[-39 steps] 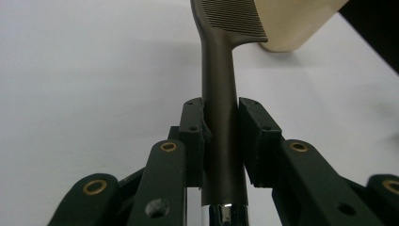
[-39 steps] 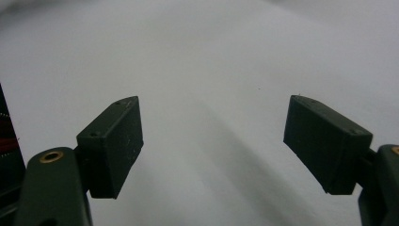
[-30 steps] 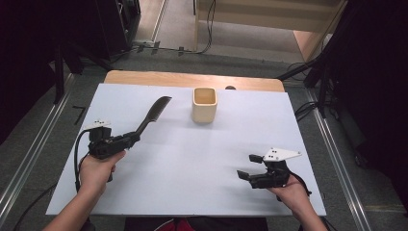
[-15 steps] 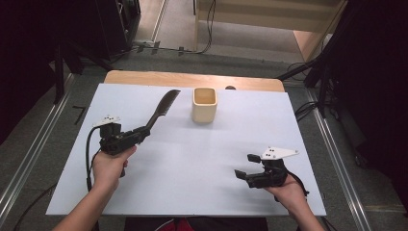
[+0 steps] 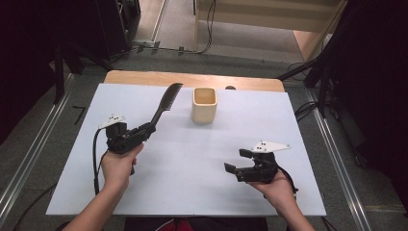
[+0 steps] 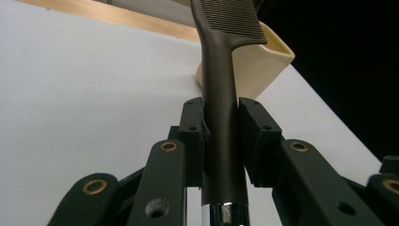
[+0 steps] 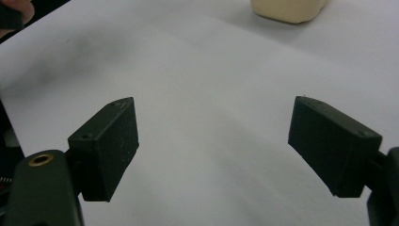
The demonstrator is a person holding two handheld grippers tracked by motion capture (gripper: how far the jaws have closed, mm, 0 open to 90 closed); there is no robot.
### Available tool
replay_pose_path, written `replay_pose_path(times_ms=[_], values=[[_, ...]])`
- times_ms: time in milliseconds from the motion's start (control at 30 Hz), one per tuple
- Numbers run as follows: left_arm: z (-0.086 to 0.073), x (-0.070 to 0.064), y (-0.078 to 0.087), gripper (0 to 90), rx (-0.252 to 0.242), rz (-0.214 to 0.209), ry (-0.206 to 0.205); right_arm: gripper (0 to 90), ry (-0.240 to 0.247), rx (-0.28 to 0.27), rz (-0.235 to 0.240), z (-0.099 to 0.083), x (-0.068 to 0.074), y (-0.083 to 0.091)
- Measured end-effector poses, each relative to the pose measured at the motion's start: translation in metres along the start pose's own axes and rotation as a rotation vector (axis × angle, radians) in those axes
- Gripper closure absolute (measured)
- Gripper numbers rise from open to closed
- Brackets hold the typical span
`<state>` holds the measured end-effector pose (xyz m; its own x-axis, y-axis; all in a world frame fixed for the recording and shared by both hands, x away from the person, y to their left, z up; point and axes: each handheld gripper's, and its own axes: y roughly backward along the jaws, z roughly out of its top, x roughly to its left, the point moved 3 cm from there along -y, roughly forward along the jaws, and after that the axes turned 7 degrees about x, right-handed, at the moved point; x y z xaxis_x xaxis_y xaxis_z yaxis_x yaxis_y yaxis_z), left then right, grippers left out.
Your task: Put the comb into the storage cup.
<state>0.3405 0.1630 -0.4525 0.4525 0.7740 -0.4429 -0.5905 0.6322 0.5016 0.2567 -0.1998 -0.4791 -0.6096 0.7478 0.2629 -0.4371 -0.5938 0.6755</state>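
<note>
My left gripper (image 5: 144,129) is shut on the handle of a black comb (image 5: 166,100), which slants up and away to the right with its toothed end raised toward the back of the white board. In the left gripper view the comb (image 6: 221,89) runs up between the two pads, its teeth in front of a cream square cup (image 6: 263,61). That cup (image 5: 204,104) stands upright and apart from the comb at the board's back middle. My right gripper (image 5: 235,166) hovers open near the front right, with nothing between its fingers (image 7: 108,146); the cup's base (image 7: 287,10) lies far ahead.
The white board (image 5: 192,159) rests on a wooden table whose edge (image 5: 192,79) shows at the back. Metal rails run along the floor on both sides, and cables lie beyond the table's far edge.
My left hand has carried the comb right and toward the back, its toothed end now nearer the cup. The right gripper has barely moved and stays open.
</note>
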Motion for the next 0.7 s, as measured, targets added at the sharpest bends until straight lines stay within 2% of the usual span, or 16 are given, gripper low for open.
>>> replay_pose_path(times_ms=[133, 300, 533, 700], values=[[-0.001, -0.005, -0.005, 73.3, -0.005, -0.014, -0.002, 14.9, -0.016, -0.010, -0.035, 0.008, 0.004, -0.004], [-0.002, -0.007, -0.007, 73.3, -0.027, -0.008, 0.012, 15.0, -0.006, -0.024, -0.064, 0.020, 0.011, -0.008], [-0.004, -0.010, -0.012, 73.3, -0.038, -0.010, 0.026, 15.6, -0.004, 0.000, -0.056, 0.036, 0.023, -0.018], [-0.006, -0.011, -0.014, 73.3, -0.055, 0.004, 0.026, 18.3, -0.003, -0.006, -0.042, 0.048, 0.029, -0.026]])
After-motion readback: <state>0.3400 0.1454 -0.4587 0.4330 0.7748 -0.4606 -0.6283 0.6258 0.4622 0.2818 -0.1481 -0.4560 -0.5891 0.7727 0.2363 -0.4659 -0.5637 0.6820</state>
